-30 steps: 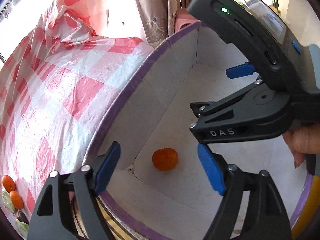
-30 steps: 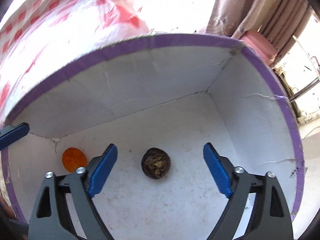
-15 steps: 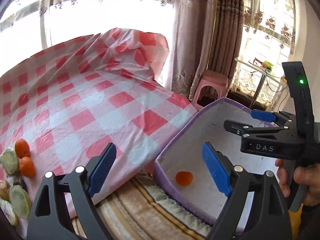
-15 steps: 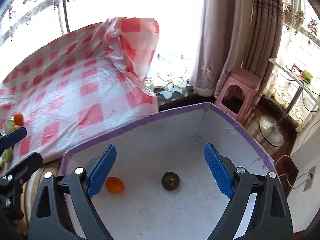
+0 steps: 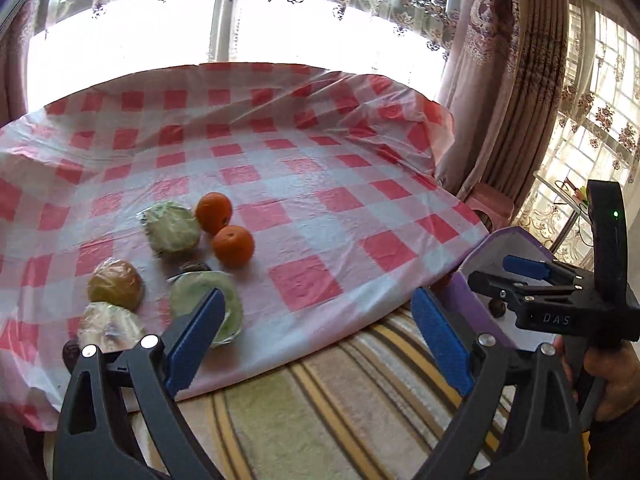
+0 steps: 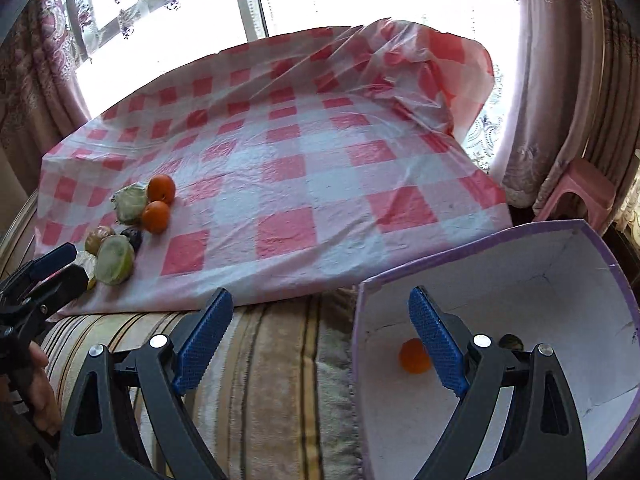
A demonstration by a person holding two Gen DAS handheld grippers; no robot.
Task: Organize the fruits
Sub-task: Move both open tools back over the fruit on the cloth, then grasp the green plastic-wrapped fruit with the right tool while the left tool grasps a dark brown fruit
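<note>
Fruit cluster (image 5: 172, 264) lies left-centre of frame on checked tabletop (image 5: 320, 184), just ahead-left of left tool (image 5: 316, 344), jaws opening, empty. Right tool (image 6: 320, 338) apart, empty, beside purple box (image 6: 600, 248), farther off.

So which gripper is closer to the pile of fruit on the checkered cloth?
The left. The left gripper hangs by the cloth's near edge, its fingers opening right beside the fruit pile. The right gripper is off by the purple box, farther away.
</note>
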